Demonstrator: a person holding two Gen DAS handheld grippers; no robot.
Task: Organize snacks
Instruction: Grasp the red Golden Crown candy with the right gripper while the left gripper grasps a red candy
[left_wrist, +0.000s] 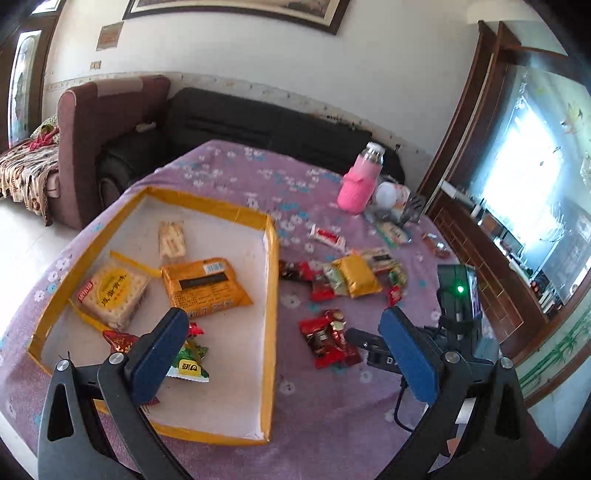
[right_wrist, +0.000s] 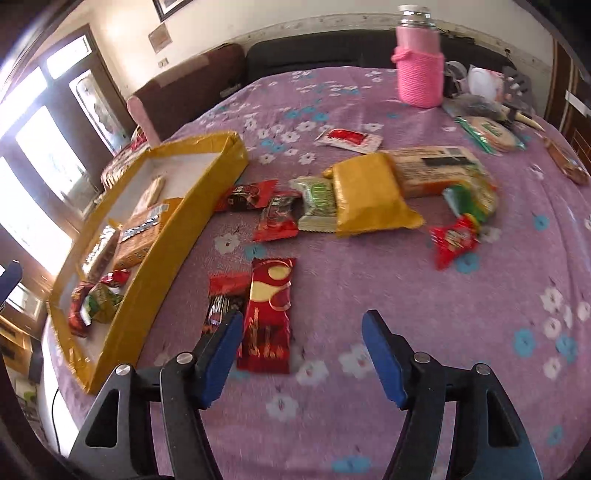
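Note:
A yellow-rimmed cardboard tray (left_wrist: 271, 280) (right_wrist: 177, 218) lies on the purple flowered cloth and holds a cracker pack (left_wrist: 110, 291), a yellow packet (left_wrist: 205, 286), a small biscuit pack (left_wrist: 171, 238) and small red and green packets (left_wrist: 190, 360). Loose snacks lie right of the tray: a red bar (right_wrist: 269, 314) (left_wrist: 327, 338), a gold packet (right_wrist: 371, 194) (left_wrist: 356, 275), several red wrappers (right_wrist: 454, 240). My left gripper (left_wrist: 286, 354) is open and empty above the tray's near right edge. My right gripper (right_wrist: 301, 350) is open and empty, low over the cloth, its left finger beside the red bar.
A pink-sleeved bottle (right_wrist: 419, 62) (left_wrist: 360, 181) stands at the far side with small clutter (right_wrist: 487, 110) beside it. The right gripper's body with a green light (left_wrist: 458, 295) shows in the left wrist view. A sofa (left_wrist: 258, 125) is behind the table.

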